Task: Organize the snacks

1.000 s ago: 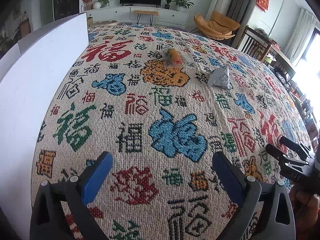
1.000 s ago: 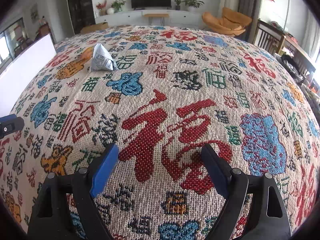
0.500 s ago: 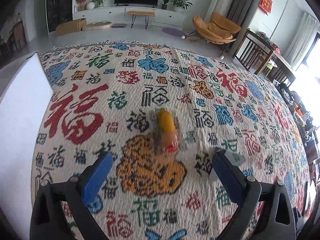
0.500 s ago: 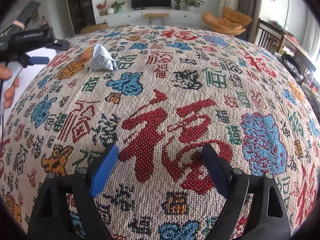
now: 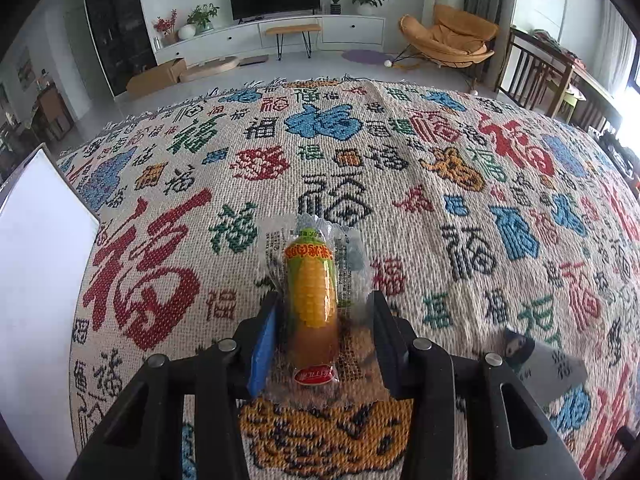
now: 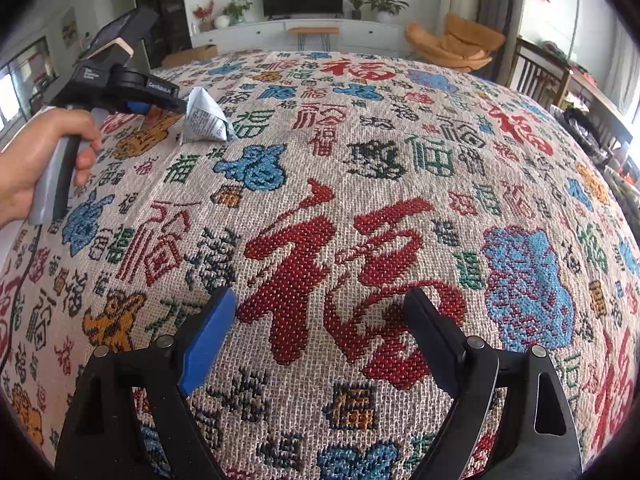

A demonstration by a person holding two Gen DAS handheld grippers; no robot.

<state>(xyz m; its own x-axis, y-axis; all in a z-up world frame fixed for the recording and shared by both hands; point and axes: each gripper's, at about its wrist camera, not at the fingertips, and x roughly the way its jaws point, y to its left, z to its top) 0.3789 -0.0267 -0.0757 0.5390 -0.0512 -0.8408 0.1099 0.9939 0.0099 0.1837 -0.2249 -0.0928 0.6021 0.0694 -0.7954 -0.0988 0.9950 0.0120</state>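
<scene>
A corn sausage snack (image 5: 311, 300) in a clear wrapper lies on the patterned cloth (image 5: 400, 184). My left gripper (image 5: 320, 308) has closed its jaws on the wrapper's sides, low on the cloth. A silver triangular snack packet (image 5: 548, 368) lies just to its right; it also shows in the right wrist view (image 6: 204, 118), beside the left gripper (image 6: 160, 98). My right gripper (image 6: 320, 320) is open and empty above the cloth, far from both snacks.
A white box (image 5: 36, 280) stands along the left edge of the cloth. Beyond the table's far edge are a TV cabinet (image 5: 280, 36), an orange chair (image 5: 448, 40) and wooden chairs (image 5: 536, 76) at the right.
My left gripper moved forward to the corn sausage snack and closed from wide open onto it. The right gripper stayed still and open.
</scene>
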